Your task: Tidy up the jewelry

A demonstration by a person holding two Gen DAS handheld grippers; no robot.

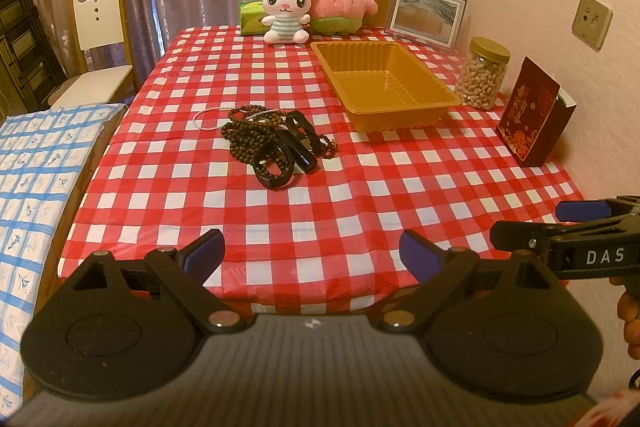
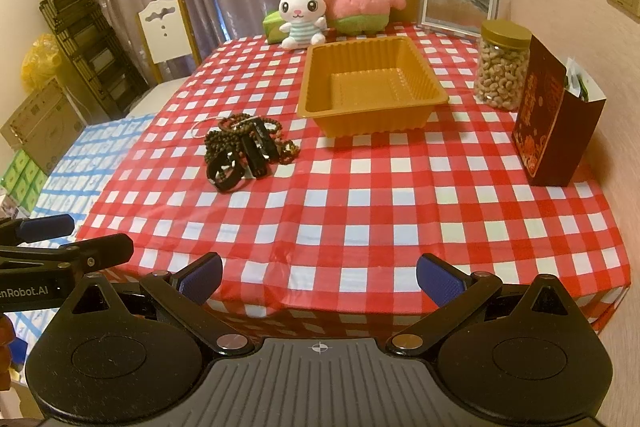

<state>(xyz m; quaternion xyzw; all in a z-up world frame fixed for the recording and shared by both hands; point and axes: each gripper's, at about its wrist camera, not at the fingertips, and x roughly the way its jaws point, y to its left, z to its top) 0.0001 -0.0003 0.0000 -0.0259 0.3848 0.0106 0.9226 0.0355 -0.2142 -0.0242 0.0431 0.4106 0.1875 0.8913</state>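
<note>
In the left wrist view, the jewelry pile point(image 1: 276, 143) lies left of centre on the checked table point(image 1: 360, 195), the empty tray point(image 1: 384, 87) upper right. Left gripper point(image 1: 312, 253) and right gripper point(image 2: 318, 281), bottom of each frame, have jaws spread, holding nothing.

Left gripper point(image 1: 312, 253): black ribbed housing, round black side discs, silver pivot pins, blue-padded jaws. Right gripper point(image 2: 319, 278): same build; white crosshair mark on housing, "DAS" lettering on side.
</note>
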